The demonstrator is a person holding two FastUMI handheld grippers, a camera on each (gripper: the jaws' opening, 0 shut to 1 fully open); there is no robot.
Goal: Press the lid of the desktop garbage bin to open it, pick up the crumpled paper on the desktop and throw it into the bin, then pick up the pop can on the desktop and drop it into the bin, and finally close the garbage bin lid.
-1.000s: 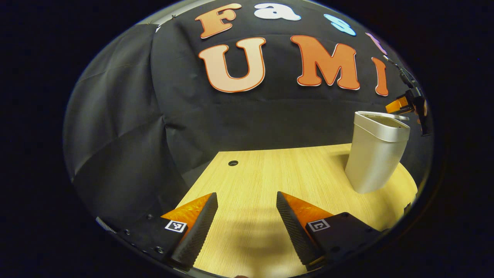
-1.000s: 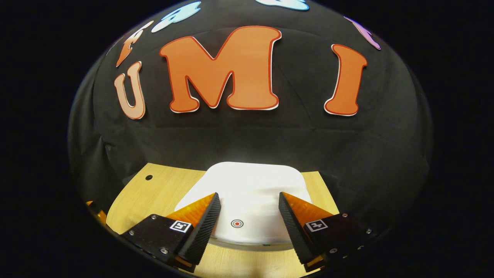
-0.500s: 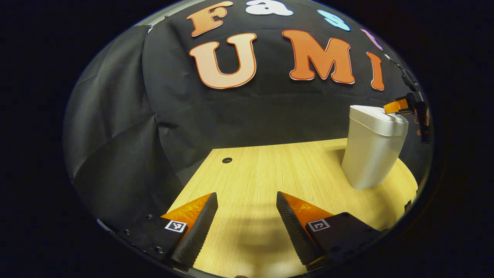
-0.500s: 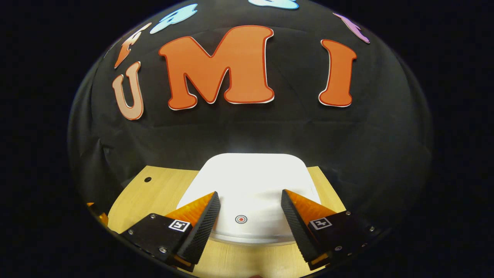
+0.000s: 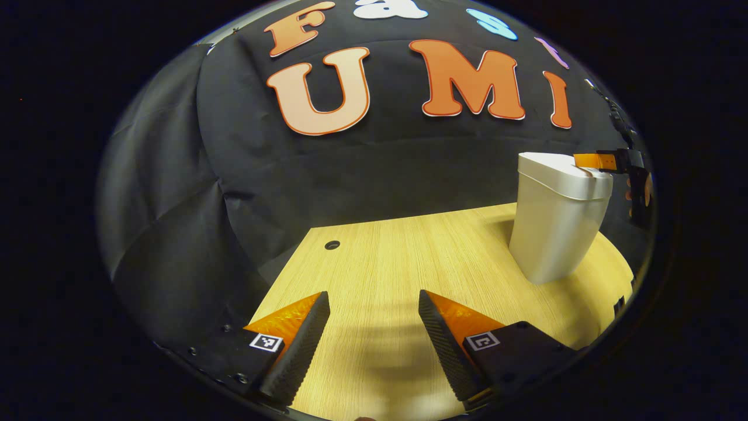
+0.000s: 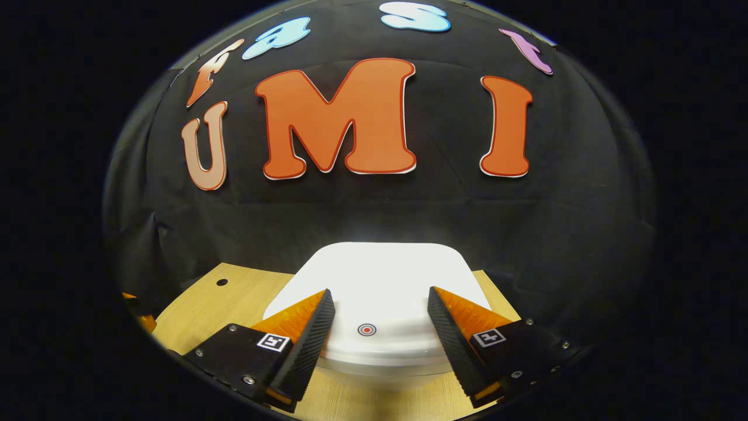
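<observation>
**Right tool over the closed bin lid; left tool idle above the tabletop**

Right gripper view: the right tool (image 6: pixel 378 298) has its jaws spread wide and grasps nothing. Both fingers reach over the near edge of the white lid (image 6: pixel 380 275) of the garbage bin, one on either side of a small red ring mark (image 6: pixel 366 330) on the lid. Whether the fingers touch the lid cannot be told. The lid lies flat and closed.

Left gripper view: the left tool (image 5: pixel 374 301) is likewise released, jaws wide apart, holding nothing, and hangs above bare wood of the tabletop (image 5: pixel 409 263). The garbage bin (image 5: pixel 555 222) stands upright near the far right of the tabletop, its long axis vertical, its body tapering slightly toward the base. The lid (image 5: pixel 552 165) sits shut on top, sloping gently. The right tool (image 5: pixel 599 159) appears at the bin's top right edge, its finger lying roughly level against the lid's rim. A small round hole (image 5: pixel 332 245) marks the tabletop's far left.

Compared with one second ago: the lid then stood slightly raised, with a gap along the bin's rim; it is now seated. The right tool, then tilted above the lid, has come down to rim height.
</observation>
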